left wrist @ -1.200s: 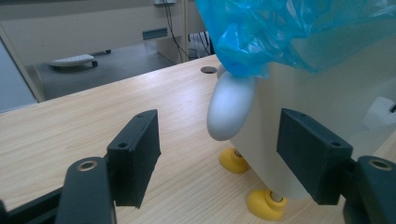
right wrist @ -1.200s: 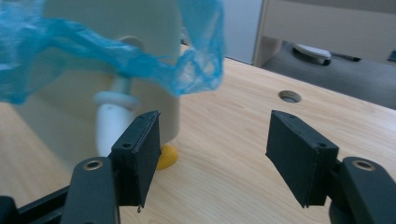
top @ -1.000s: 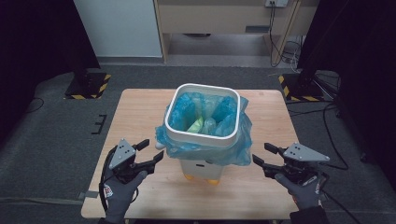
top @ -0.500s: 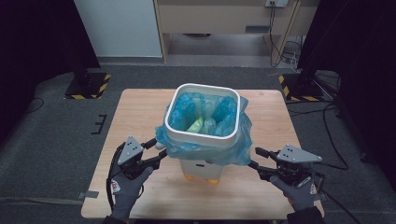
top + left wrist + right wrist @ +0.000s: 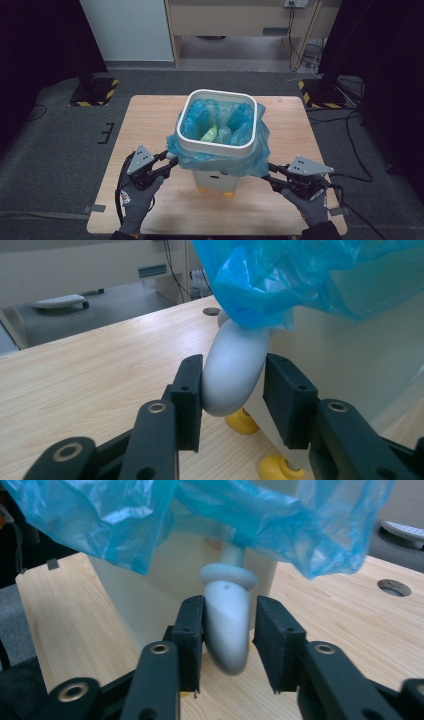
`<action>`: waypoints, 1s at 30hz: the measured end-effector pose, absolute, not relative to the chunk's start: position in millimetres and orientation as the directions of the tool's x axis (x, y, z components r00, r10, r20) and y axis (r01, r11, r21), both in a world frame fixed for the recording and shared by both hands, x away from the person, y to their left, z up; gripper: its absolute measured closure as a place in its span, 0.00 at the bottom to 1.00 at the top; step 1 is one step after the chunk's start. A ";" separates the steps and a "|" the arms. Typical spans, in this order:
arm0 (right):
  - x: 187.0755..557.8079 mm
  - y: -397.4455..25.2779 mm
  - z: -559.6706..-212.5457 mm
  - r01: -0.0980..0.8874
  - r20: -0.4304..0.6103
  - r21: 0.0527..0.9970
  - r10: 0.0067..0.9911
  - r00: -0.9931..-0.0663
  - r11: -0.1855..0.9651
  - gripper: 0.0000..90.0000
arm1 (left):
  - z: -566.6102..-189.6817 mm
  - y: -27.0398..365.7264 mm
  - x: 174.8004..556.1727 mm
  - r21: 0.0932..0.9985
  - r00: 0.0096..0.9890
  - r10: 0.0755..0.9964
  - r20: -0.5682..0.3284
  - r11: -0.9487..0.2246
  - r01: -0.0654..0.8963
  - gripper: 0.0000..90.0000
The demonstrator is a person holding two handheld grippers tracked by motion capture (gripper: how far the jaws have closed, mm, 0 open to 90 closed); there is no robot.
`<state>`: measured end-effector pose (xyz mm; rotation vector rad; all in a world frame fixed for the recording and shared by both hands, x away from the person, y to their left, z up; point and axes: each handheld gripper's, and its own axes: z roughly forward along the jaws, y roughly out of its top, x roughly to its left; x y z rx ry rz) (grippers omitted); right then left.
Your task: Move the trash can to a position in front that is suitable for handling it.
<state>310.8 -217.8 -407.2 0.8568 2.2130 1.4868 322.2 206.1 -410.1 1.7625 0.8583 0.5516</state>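
- Jaws, left gripper (image 5: 227, 392): apart, straddling the grey side handle (image 5: 232, 370) of the bin; one pad touches the handle, the other stands just clear. Not yet clamped.
- Jaws, right gripper (image 5: 227, 637): apart, either side of the opposite handle (image 5: 226, 622); one pad against it, a small gap at the other.
- Location: the white bin (image 5: 217, 125) stands at the centre of the high view on the wooden bench (image 5: 150, 112), on yellow feet (image 5: 241, 421). The left gripper (image 5: 162, 167) sits at its lower left, the right gripper (image 5: 272, 175) at its lower right.
- Liner: a blue bag (image 5: 220, 150) is folded over the rim and hangs down over the top of both handles; a greenish item lies inside.
- Judgement: the step in hand appears to be gripping both handles for a lift.
- Recommendation: close both jaws squarely on the thick middle of each handle, below the bag's hem, so no plastic is pinched.
- Recommendation: clamp both sides together and raise evenly; an uneven pull would likely tilt the bin.
- Risk: the handles are rounded and smooth; a light grip may slip.
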 end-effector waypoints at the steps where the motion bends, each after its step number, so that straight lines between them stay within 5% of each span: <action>1: 311.2 -216.4 -408.1 0.291 0.051 0.917 0.645 -0.763 0.272 0.76 | -409.8 206.3 321.6 0.939 0.637 0.770 -0.040 -0.190 0.288 0.68; 30: 330.4 -203.7 -411.8 0.216 -0.040 0.924 0.643 -0.765 0.315 0.76 | -410.5 217.1 320.3 0.945 0.644 0.759 -0.095 -0.135 0.299 0.74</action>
